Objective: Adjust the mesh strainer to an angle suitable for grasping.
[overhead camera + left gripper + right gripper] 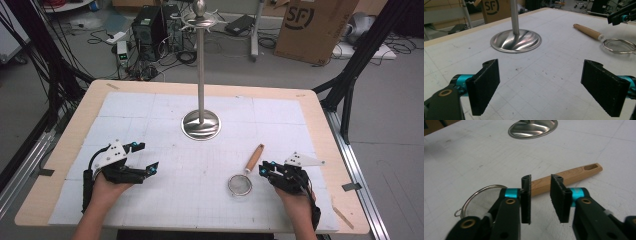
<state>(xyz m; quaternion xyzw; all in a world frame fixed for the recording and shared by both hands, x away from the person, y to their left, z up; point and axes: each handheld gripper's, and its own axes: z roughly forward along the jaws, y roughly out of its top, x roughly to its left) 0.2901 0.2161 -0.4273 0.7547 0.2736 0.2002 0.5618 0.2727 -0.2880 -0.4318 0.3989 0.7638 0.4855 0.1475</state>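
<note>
Lying flat on the white gridded mat (165, 200), the strainer (246, 173) is the item in hand: long axis diagonal, wooden handle (255, 156) pointing up and right toward the table's far side, wire-mesh bowl (240, 184) at the near end, just left of my right gripper (263, 170). My right gripper — jaws narrowed to a small gap, pads not pressing on anything — hovers beside the handle; in the right gripper view the handle (570, 177) runs behind the gap between the pads, hanging slot at its far right end, the mesh bowl (482, 198) low at left. My left gripper (147, 159) — jaws wide apart, nothing between them — rests well left of the strainer over bare mat. Steel stand (200, 70): upright pole on a round base (200, 125), centre of the table, well apart from both grippers. Open mat lies between my two hands and along the near edge; the table's wooden rim (320, 120) borders the mat at right. The high view gives the stand's hooked top; the left gripper view gives the base (516, 41) close, with the strainer (606, 40) off at right.
</note>
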